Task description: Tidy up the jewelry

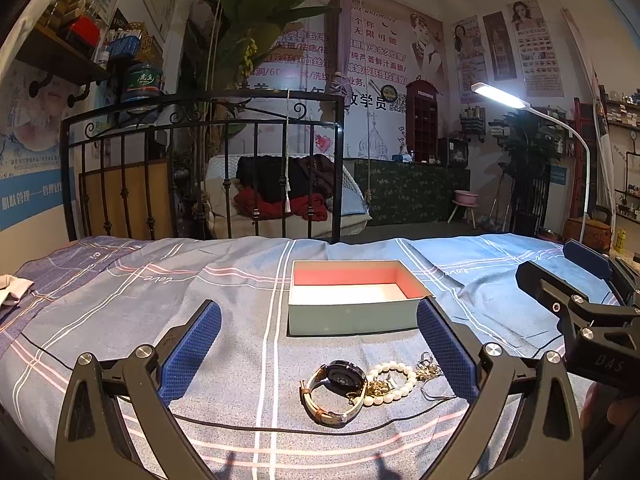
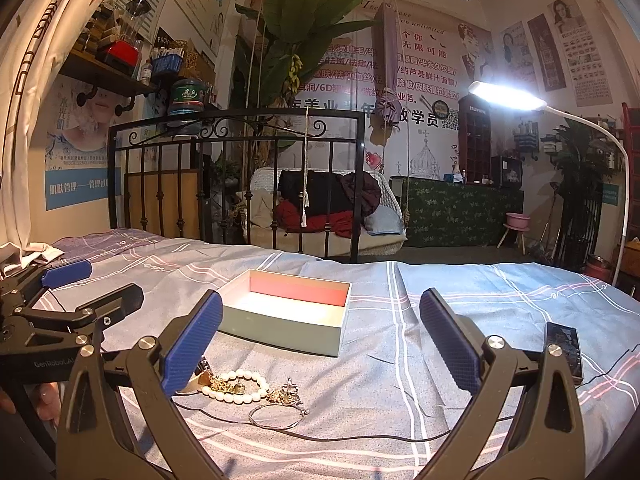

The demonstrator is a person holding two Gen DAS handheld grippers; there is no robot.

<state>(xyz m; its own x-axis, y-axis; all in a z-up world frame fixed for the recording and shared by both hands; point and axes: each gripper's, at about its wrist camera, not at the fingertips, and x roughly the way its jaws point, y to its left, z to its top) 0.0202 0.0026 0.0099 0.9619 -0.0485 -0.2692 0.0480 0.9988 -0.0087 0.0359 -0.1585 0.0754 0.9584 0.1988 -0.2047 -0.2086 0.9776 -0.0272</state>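
Both your left gripper (image 1: 318,354) and right gripper (image 2: 320,340) are wide apart. The watch (image 1: 334,390) at 6 o'clock from the box (image 1: 352,312) feels heavy; pinch its bendy strap. The beads (image 1: 390,384) roll and slip.

counts on the bedspread

one open pale-green cardboard box with a pink lining (image 1: 352,318), one round-faced wristwatch on a tan strap (image 1: 338,386), one white pearl bead bracelet (image 2: 236,386), one thin silver wire bangle (image 2: 276,416), one black phone (image 2: 564,350).
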